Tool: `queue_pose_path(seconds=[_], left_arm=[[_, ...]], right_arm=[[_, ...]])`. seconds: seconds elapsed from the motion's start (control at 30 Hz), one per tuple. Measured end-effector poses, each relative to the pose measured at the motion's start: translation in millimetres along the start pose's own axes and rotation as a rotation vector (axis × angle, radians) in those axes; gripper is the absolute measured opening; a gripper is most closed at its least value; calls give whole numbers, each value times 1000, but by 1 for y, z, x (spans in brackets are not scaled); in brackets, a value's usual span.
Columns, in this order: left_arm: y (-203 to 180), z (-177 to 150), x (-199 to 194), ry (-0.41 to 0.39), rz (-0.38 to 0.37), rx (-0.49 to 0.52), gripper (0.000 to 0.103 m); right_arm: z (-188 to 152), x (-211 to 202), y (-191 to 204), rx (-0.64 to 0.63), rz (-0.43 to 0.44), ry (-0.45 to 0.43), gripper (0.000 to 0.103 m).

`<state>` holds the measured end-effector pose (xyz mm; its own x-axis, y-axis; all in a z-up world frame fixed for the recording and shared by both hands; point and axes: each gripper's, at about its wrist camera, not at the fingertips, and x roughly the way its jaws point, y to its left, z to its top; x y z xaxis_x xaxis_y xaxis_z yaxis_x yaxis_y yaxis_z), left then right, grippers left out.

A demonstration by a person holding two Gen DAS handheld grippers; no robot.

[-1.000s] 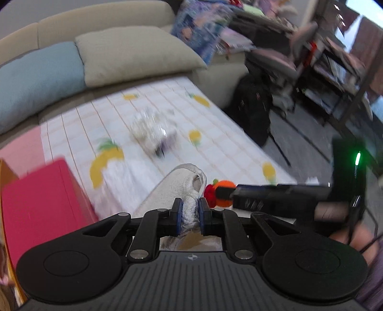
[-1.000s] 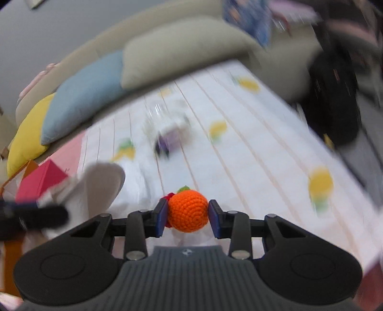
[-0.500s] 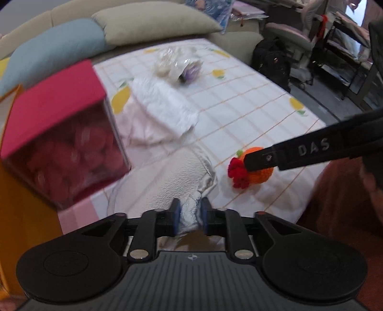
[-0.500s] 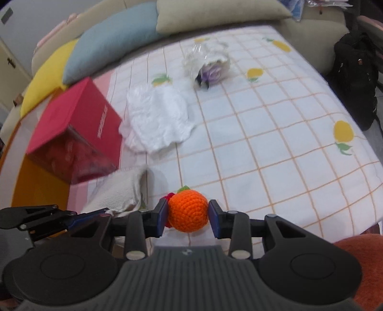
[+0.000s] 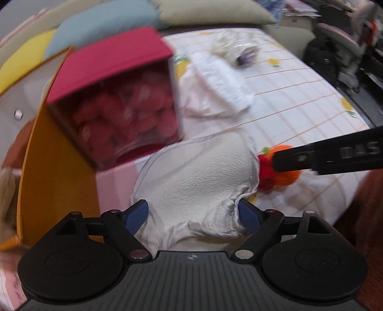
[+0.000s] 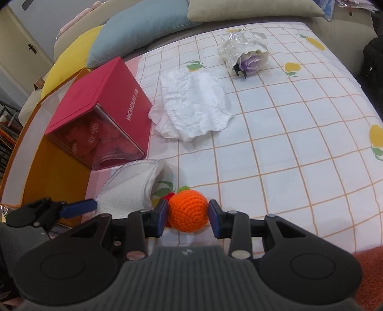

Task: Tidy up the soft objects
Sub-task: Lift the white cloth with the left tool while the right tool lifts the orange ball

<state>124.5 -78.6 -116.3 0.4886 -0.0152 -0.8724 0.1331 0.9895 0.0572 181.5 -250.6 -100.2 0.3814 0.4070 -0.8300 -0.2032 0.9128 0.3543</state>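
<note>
A grey-white soft pouch (image 5: 198, 184) lies on the bed near its front edge, between the spread fingers of my open left gripper (image 5: 192, 214); it also shows in the right wrist view (image 6: 134, 186). A crocheted orange toy (image 6: 188, 210) rests on the sheet between the fingers of my right gripper (image 6: 188, 214), whose pads stand just off its sides. The toy (image 5: 280, 172) lies just right of the pouch. A crumpled white cloth (image 6: 194, 105) lies further back, and a wrapped purple flower (image 6: 249, 59) beyond it.
A red box with a clear front (image 6: 100, 114) sits left of the pouch, on an orange tray (image 6: 55, 177). Yellow (image 6: 69, 59), blue (image 6: 141, 31) and beige (image 6: 251, 9) cushions line the back. The checked sheet (image 6: 299, 134) stretches right to the bed's edge.
Both grippers have come down to the front of the bed. My left gripper has opened and let go of the pouch. My right gripper's fingers have parted slightly around the orange toy.
</note>
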Motion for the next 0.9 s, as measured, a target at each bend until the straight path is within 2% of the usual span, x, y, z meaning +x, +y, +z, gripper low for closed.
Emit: queue_pose_path(seconds=[0.1, 0.23, 0.33, 0.43, 0.5, 0.6, 0.67, 0.7, 0.77, 0.8, 0.87, 0.9], left_arm=[[3, -2, 2, -25, 30, 9, 99], [-13, -6, -1, -109, 97, 198, 99], [-20, -7, 1, -144, 118, 299, 99], [-21, -5, 3, -157, 128, 354, 99], [-19, -2, 4, -155, 117, 356, 98], [-13, 4, 6, -144, 89, 337, 86], [-9, 7, 8, -135, 64, 316, 68], [-7, 9, 10, -129, 50, 306, 64], [-5, 10, 10, -118, 26, 282, 47], [-4, 10, 9, -114, 20, 272, 44], [-4, 10, 7, -115, 19, 267, 31], [-3, 10, 6, -115, 15, 264, 30]], right_arm=[[0, 1, -1, 8, 10, 3, 36], [0, 3, 4, -17, 23, 12, 36], [0, 4, 5, -26, 32, 17, 36], [1, 5, 4, -21, 42, 20, 36], [1, 5, 4, -23, 47, 22, 36], [1, 6, 7, -38, 46, 26, 36], [1, 6, 8, -48, 41, 28, 36], [1, 7, 9, -52, 39, 29, 36], [1, 7, 10, -59, 36, 30, 36], [1, 7, 11, -63, 34, 30, 36], [1, 7, 12, -75, 28, 31, 36], [0, 7, 13, -82, 23, 31, 36]])
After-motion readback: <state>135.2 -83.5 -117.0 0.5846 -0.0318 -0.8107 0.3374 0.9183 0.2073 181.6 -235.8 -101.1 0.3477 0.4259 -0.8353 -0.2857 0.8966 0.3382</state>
